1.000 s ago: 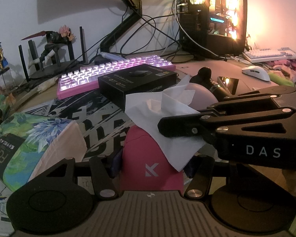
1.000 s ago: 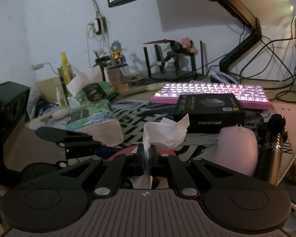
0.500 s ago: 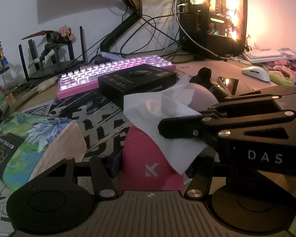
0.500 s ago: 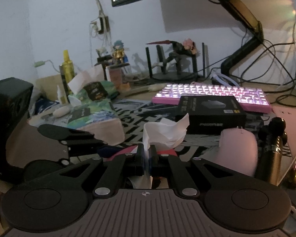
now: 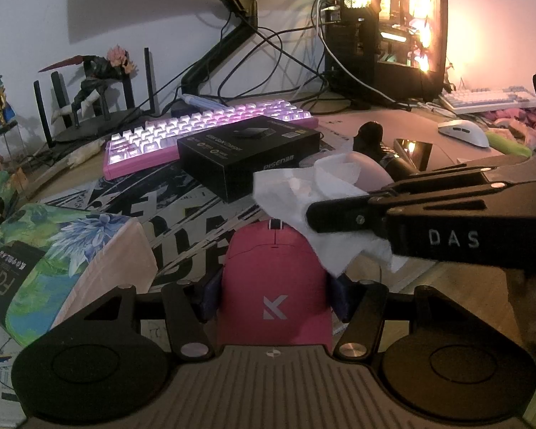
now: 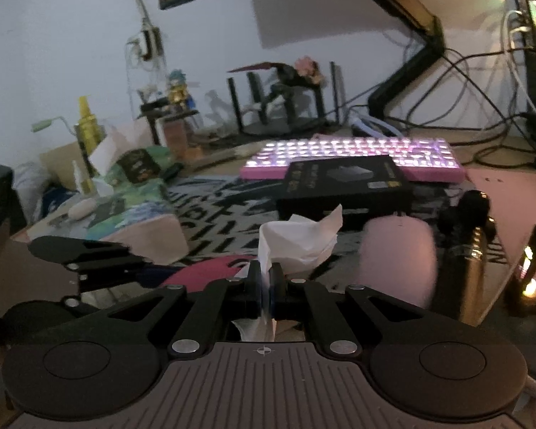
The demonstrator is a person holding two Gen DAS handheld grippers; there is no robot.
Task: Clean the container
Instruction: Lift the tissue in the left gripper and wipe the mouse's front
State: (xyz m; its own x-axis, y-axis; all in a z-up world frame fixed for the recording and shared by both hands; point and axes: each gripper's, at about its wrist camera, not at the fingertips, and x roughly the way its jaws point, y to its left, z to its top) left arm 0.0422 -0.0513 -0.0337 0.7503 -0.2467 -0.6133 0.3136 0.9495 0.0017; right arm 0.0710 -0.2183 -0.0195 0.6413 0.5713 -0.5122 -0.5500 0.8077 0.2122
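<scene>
A pink computer mouse (image 5: 273, 286) with a white K logo sits between the fingers of my left gripper (image 5: 273, 298), which is shut on its sides. My right gripper (image 5: 314, 216) reaches in from the right, shut on a crumpled white tissue (image 5: 303, 193) that drapes over the mouse's front right shoulder. In the right wrist view the tissue (image 6: 300, 239) sticks up out of the shut right gripper (image 6: 266, 275). The pink mouse (image 6: 203, 271) shows just left of it, and the left gripper (image 6: 143, 264) comes in from the left.
A black box (image 5: 250, 150) lies against a lit pink keyboard (image 5: 203, 125) behind the mouse. A floral tissue pack (image 5: 53, 261) lies at the left. A pale pink mouse (image 6: 396, 250) and a dark cylinder (image 6: 464, 236) stand to the right. A computer tower (image 5: 386, 28) glows at the back.
My right gripper and the tissue have slid a little right and up across the mouse, uncovering its scroll wheel and top. The left gripper and the mouse have stayed still.
</scene>
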